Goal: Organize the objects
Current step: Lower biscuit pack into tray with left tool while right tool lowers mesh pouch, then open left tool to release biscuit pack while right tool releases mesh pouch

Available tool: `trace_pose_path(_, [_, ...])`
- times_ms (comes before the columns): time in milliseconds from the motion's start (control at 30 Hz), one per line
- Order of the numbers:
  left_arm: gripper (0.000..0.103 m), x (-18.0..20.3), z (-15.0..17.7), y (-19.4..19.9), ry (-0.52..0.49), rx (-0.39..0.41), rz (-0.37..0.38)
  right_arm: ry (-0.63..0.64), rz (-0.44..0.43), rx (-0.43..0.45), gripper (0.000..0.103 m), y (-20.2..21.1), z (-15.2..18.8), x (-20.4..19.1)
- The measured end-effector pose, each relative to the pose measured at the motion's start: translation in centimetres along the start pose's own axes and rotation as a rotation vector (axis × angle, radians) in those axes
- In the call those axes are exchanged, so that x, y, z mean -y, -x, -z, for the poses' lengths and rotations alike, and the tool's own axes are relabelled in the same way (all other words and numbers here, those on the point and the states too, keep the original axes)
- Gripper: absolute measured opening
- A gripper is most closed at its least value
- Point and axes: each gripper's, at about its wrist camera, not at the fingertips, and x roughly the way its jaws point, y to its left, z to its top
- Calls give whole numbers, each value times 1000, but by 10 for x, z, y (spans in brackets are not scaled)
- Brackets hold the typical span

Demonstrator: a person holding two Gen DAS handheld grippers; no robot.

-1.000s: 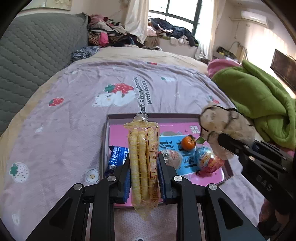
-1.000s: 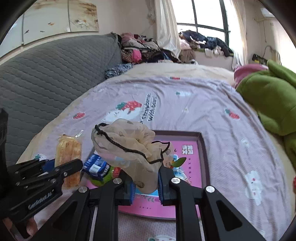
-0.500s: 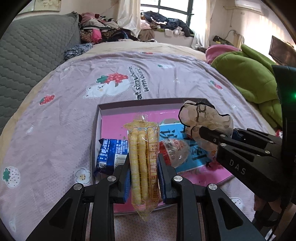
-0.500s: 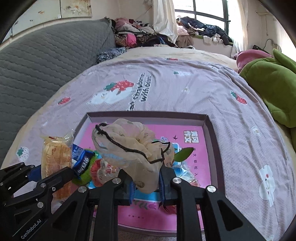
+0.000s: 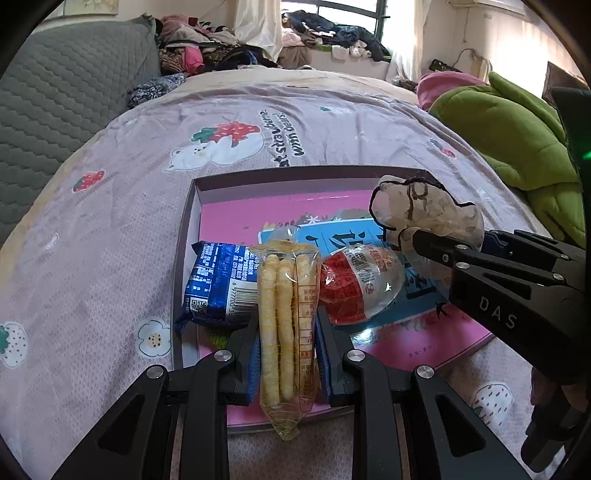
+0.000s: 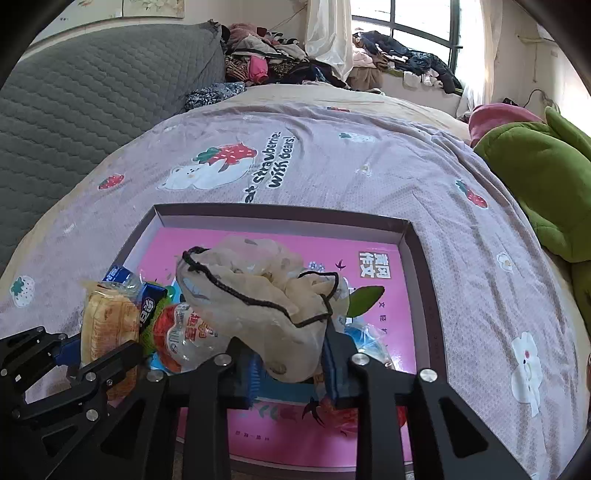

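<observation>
Now we hover over the tray (image 6: 413, 266) | left tool (image 5: 286, 332) clenched on wafer pack (image 5: 286, 321) | right tool (image 6: 291, 354) has just been loosening, fabric pouch (image 6: 258, 295) between its jaws | risk: pouch snags, topples snacks.

hidden: tray (image 6: 413, 258) floor under snacks | orange: only leaf (image 6: 364, 300) visible

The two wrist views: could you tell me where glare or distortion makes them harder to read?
Left wrist view: the window is blown out, and highlights glint on the clear red snack wrapper. Right wrist view: the window is likewise overexposed. Both views: fisheye bends the bedspread and box rim; corners are black; focus looks sharp.
</observation>
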Motion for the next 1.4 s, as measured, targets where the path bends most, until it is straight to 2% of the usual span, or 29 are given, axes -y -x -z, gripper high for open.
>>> trace_pose_path(33, [26,0,0,1,2,1,0,6,4,1,28,0,0,-1])
trace_pose_path(200, [30,1,-1,3,2,-3,-16,26,21,-1,44,4,-2,-5])
trace_pose_path(267, [44,1,0,5,-3,-3,-31,28,20,-3,45,6,-2,-5])
trace_pose_path(333, [50,1,0,7,2,-3,-28,29,23,-2,46,8,-3,-5])
trace_pose_path(400, [50,1,0,10,4,1,-34,32,21,1,50,10,-4,-5])
trace_pose_path(867, [56,-3,-8,38,35,32,-48,31,20,50,57,39,-11,1])
trace_pose_path(1033, [61,-8,-14,55,57,46,-25,24,20,68,58,54,-13,4])
trace_pose_path(1233, [61,-6,-17,74,57,65,-34,15,20,83,58,72,-13,6])
trace_pose_path(1400, [61,1,-17,94,56,96,-81,16,13,106,58,91,-11,6])
